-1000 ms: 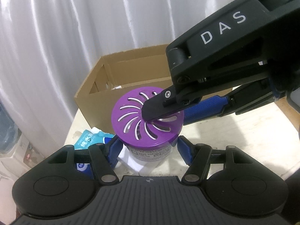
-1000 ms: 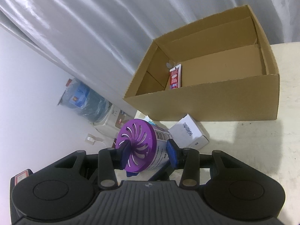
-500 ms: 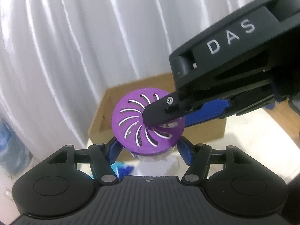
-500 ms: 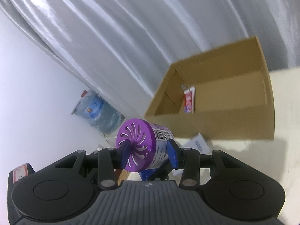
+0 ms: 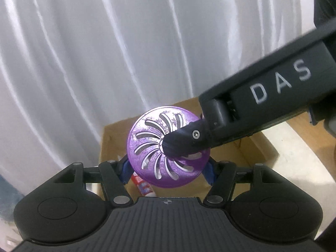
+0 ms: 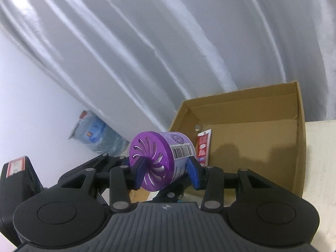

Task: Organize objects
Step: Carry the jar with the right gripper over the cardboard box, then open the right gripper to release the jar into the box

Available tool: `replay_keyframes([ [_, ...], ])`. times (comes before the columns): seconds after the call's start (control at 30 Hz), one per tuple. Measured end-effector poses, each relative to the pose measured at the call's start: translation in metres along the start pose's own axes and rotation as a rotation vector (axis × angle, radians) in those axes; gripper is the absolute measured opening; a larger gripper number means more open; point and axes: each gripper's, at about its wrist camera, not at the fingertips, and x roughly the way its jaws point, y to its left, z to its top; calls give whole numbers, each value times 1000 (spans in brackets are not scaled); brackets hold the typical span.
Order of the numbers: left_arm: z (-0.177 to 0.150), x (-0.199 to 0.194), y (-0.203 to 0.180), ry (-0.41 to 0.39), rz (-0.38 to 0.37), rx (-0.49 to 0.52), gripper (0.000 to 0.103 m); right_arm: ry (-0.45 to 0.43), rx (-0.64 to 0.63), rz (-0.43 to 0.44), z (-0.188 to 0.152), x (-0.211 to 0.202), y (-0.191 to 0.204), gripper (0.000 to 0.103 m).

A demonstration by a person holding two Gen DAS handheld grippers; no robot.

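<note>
Freshener held at both ends and both sides, over the box

Plastic, rigid and probably light: the freshener [image 6: 161, 159] is a short can with a purple slotted lid and a glossy printed label. The label wall looks slick, so a side grip could slip; the lid's slots are thin ribs and seem the weakest place to press.

The right tongs [image 6: 166, 169] are closed on it end to end, one finger on the lid face, the other on the base, with the can lying sideways between them. In the left view the left tongs [image 5: 168, 171] sit narrow against the can's sides below the lid, apparently gripping too, though contact is partly hidden.

The can hangs in the air at the near left edge of the cardboard box [image 6: 300, 147], above the corner where a red-and-white tube [image 6: 202, 147] leans. The box stands on the pale table [image 6: 319, 157].

Holding by lid and base seems safest, since flat ends give the pads a square seat.
</note>
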Motion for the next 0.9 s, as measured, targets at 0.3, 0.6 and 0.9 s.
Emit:
replay_keyframes([
  [0.3,38,111,38,193,-68,-1,64,133,133,-47,56,83,-54,46],
  [0.6,46,205,64,377,-117,-33,64,248,239,-81,71,153,-98,46],
  [0.9,54,249,52,459,-136,-46,64,291,292,-95,67,188,-120,47],
])
